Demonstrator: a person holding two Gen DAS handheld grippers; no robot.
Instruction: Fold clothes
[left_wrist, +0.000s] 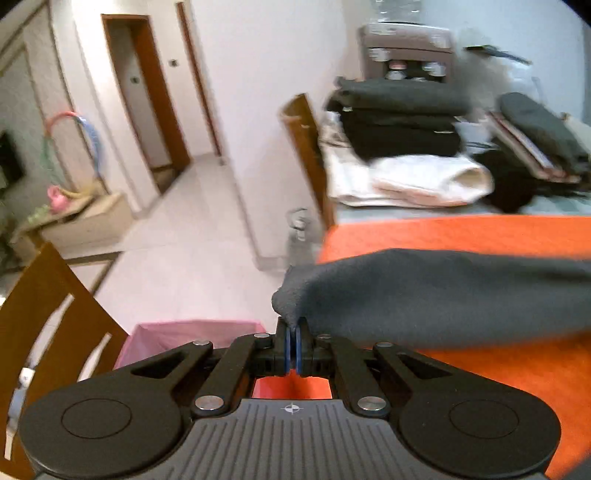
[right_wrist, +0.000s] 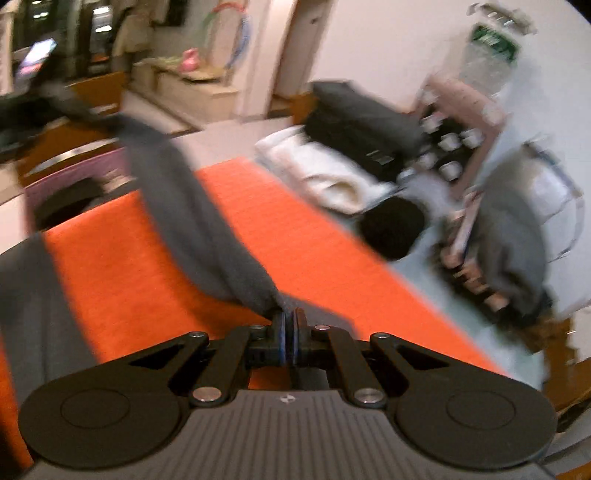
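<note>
Both handheld grippers pinch the same dark grey garment (left_wrist: 424, 295) above an orange mat (left_wrist: 480, 232) spread over a table. Nearest the left wrist camera, the left gripper (left_wrist: 294, 334) has its blue-edged jaws pressed together on a bunched corner of the cloth, which runs off to the right across the mat. In the right wrist view, the right gripper (right_wrist: 289, 325) likewise clamps a gathered corner of the garment (right_wrist: 192, 206), its jaws drawn tight on the fabric; from there the cloth stretches up and to the left as a taut band raised off the orange mat (right_wrist: 295, 229), with another part of it lying at the mat's left edge. Just off the table on the left stands a bin lined with a pink bag (left_wrist: 192, 332), beside a wooden chair (left_wrist: 44, 332). Beyond the mat, on the pale tabletop (left_wrist: 424, 212), a folded white garment (left_wrist: 413, 181) lies beneath a stack of folded dark clothes (left_wrist: 399, 118), with a round black item (right_wrist: 393, 225) close by. Farther back stand a rack of small cups (right_wrist: 450, 147) and a white wall with brown-framed doorways (left_wrist: 147, 96). Both views are blurred.
</note>
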